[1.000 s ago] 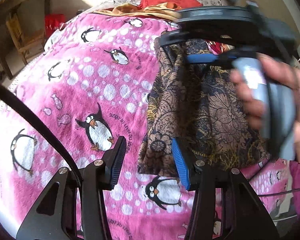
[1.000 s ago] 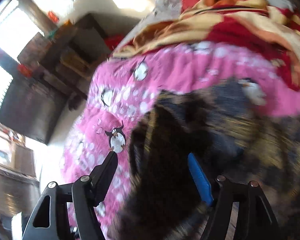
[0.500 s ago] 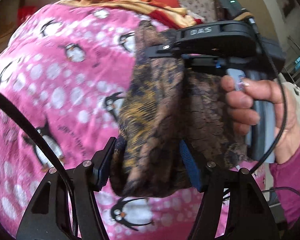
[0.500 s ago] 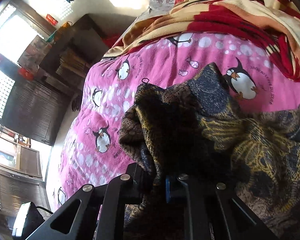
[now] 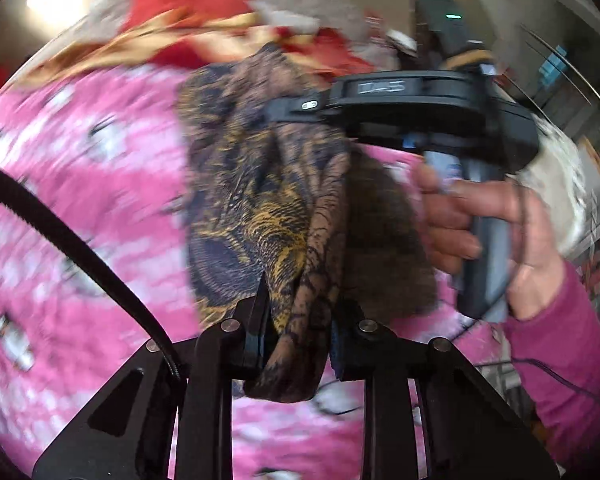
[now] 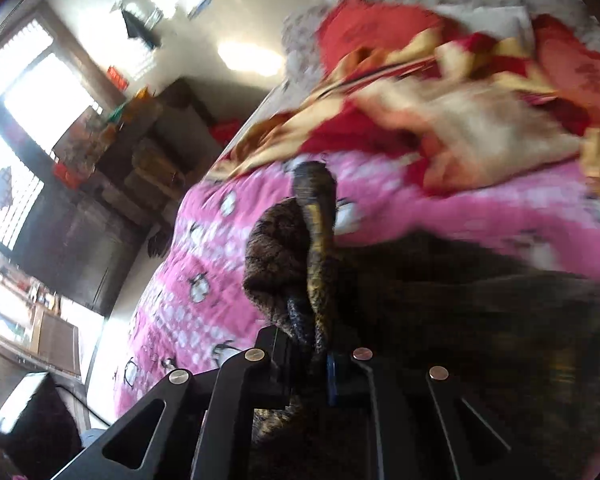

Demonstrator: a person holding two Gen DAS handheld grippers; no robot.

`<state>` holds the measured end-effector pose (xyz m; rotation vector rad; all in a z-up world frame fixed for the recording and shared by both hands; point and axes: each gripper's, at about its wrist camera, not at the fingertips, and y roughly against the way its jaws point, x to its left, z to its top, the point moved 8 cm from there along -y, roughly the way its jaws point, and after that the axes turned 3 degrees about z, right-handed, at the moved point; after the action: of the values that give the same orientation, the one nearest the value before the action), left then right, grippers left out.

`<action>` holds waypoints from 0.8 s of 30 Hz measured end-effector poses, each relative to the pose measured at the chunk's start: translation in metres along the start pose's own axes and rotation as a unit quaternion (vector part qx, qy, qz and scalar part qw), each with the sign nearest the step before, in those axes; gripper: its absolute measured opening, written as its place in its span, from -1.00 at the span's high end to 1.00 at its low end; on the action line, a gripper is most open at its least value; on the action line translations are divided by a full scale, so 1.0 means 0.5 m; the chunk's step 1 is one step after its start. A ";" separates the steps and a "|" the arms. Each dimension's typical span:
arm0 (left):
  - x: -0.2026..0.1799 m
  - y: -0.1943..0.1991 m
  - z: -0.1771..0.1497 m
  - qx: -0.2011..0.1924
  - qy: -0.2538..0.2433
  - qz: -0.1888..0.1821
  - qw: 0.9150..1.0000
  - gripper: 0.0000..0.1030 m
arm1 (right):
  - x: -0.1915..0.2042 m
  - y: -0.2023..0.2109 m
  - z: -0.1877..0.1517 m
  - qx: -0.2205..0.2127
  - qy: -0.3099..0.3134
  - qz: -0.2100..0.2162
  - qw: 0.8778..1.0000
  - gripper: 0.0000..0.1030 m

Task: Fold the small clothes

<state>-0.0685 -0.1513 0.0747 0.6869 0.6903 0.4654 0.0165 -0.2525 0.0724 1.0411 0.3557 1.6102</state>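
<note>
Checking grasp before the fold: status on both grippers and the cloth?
Left gripper jaws closing on the brown patterned cloth. Right gripper pinching the same cloth, jaws closing. Cloth bunched above the pink penguin blanket. Nothing in the way.

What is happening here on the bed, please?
A person is folding a small brown and gold patterned garment over a pink penguin blanket. Each hand holds a gripper. The left gripper has the cloth between its jaws, which are closing on it. The right gripper is clamped on another part of the same garment, and the cloth hangs bunched between the two. A red and yellow blanket lies behind.
</note>
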 end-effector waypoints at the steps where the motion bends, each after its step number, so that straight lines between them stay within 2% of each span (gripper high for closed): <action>1: -0.031 -0.006 0.005 0.000 -0.016 -0.008 1.000 0.58 | -0.025 0.032 -0.004 -0.008 -0.004 -0.006 1.000 0.79; 5: -0.163 -0.075 0.006 0.018 -0.065 -0.042 0.997 0.58 | -0.133 0.142 -0.045 -0.029 -0.017 -0.048 0.998 0.79; 9: -0.239 -0.162 -0.010 0.045 -0.079 -0.061 0.994 0.58 | -0.253 0.198 -0.100 -0.037 -0.054 -0.088 0.994 0.79; 11: -0.258 -0.202 -0.014 0.047 -0.083 -0.057 0.994 0.58 | -0.304 0.196 -0.117 -0.041 -0.069 -0.115 0.990 0.79; 14: -0.267 -0.256 -0.024 0.068 -0.076 -0.044 0.994 0.56 | -0.363 0.178 -0.128 -0.055 -0.103 -0.110 0.987 0.79; 15: -0.260 -0.258 -0.027 0.082 -0.070 -0.045 0.993 0.36 | -0.380 0.181 -0.136 -0.051 -0.112 -0.116 0.986 0.78; 16: -0.255 -0.253 -0.029 0.092 -0.067 -0.049 0.992 0.08 | -0.388 0.184 -0.143 -0.046 -0.119 -0.120 0.985 0.59; 17: -0.250 -0.237 -0.029 0.095 -0.066 -0.056 0.992 0.00 | -0.390 0.195 -0.150 -0.044 -0.119 -0.128 0.984 0.45; 18: -0.247 -0.220 -0.026 0.092 -0.067 -0.061 0.992 -0.02 | -0.386 0.211 -0.158 -0.044 -0.116 -0.141 0.982 0.20; 19: -0.242 -0.191 -0.025 0.082 -0.074 -0.065 0.992 -0.03 | -0.375 0.219 -0.163 -0.045 -0.113 -0.148 0.981 0.07; 22: -0.221 -0.117 -0.035 0.043 -0.109 -0.051 0.992 -0.16 | -0.327 0.259 -0.188 -0.043 -0.093 -0.131 0.986 0.06; 24: -0.183 -0.110 -0.022 0.024 -0.126 -0.006 0.992 -0.17 | -0.279 0.268 -0.218 -0.034 -0.072 -0.102 0.992 0.06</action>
<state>-0.1302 -0.2392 0.0677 0.7706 0.4691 0.3445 -0.1557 -0.3900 0.0446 1.0280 0.2971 1.3488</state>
